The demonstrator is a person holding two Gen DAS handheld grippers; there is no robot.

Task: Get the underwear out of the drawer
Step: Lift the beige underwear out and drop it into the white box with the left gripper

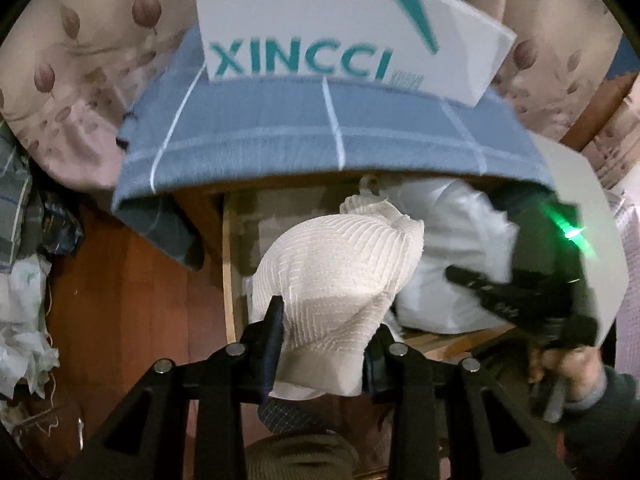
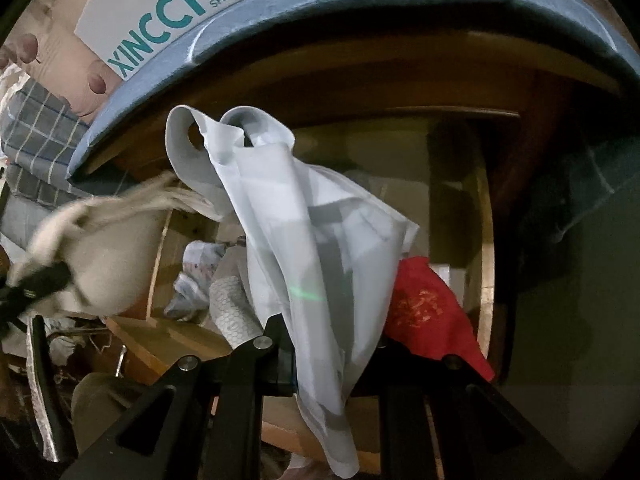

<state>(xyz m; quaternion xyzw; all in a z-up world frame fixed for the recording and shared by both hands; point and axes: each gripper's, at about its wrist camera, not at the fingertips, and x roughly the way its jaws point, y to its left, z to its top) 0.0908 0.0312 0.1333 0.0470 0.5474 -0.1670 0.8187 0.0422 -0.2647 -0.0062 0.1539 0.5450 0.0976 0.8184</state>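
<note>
2 grippers loaded: left gripper clamps ribbed bra, right gripper clamps pale-grey underwear, both above drawer. We read "XINCCI VOGUE SHOES" on box. Red cloth partly hidden, print unreadable.

The cream ribbed garment covers the gap between the left gripper fingers, so the contact of their inner faces with the cloth is hidden, and its lower end drops out of sight behind the gripper body. In the left wrist view the right gripper is motion-blurred, and its fingertips are lost against the pale grey garment. In the right wrist view that garment masks the right finger and much of the drawer interior; the red cloth shows only in part. The white shoe box is cut off by the top edge, and the blue checked blanket overhangs the drawer's rear.
</note>
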